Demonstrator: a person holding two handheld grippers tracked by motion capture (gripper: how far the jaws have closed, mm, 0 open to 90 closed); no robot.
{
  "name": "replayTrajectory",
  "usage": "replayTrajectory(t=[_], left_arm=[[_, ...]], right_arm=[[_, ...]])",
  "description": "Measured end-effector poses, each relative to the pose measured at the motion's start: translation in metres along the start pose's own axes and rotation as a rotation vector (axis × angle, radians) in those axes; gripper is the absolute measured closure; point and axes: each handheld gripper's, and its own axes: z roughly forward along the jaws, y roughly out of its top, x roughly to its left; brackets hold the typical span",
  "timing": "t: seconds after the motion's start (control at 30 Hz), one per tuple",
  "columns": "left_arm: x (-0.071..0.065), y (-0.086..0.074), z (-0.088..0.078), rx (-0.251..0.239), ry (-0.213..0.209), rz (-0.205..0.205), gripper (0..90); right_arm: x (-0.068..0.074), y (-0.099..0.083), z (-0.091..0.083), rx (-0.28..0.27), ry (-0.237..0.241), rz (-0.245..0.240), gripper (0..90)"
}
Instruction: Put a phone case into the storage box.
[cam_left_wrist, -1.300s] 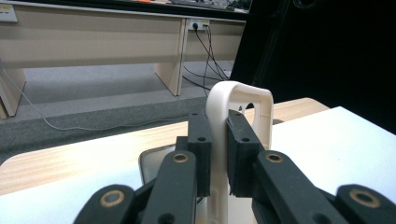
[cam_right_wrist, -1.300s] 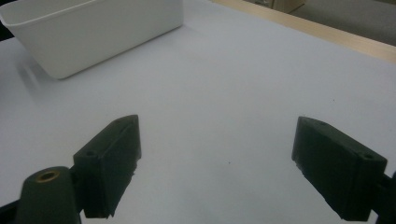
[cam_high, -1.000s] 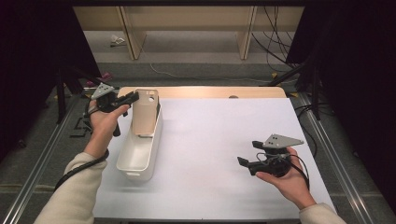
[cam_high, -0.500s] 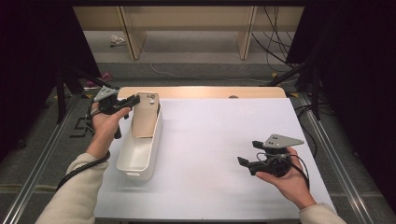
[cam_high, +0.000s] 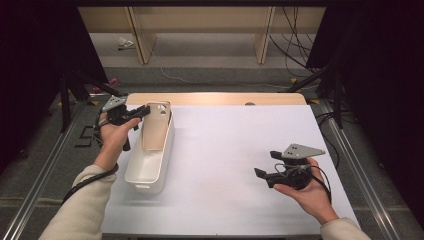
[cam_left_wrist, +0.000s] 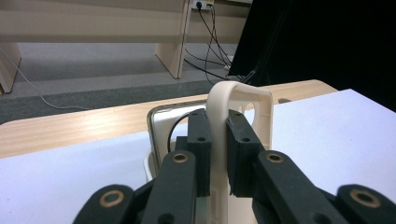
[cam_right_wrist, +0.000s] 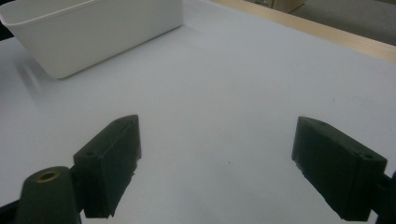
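Left tool (cam_left_wrist: 218, 140) grips a beige rectangular phone case (cam_left_wrist: 240, 112) over the white plastic bin (cam_high: 150, 165); next, release inside. Right tool (cam_right_wrist: 217, 163) idles open.

- A white sheet (cam_high: 235, 165) covers most of the table, reaching its near edge.
- A strip of bare pale wood tabletop (cam_high: 215, 98) shows along the far edge, with a small dark hole (cam_high: 249, 104) right of its middle.
- Light wooden furniture legs (cam_high: 141, 35) stand on the grey floor (cam_high: 200, 55) beyond the table.
- Dark cables (cam_high: 295, 45) trail across the floor at the far right; a pale cord (cam_high: 167, 75) curves nearer the middle.
- Metal rails (cam_high: 50, 160) run along both sides of the table.
- Some small litter (cam_high: 126, 43) lies on the far left floor.
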Motion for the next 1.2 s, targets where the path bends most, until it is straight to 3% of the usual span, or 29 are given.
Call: replayTrajectory(t=[1.2], left_arm=[[0.006, -0.006, 0.013, 0.060, 0.033, -0.004, 80.1]], right_arm=[[0.000, 0.000, 0.000, 0.000, 0.003, 0.002, 16.6]])
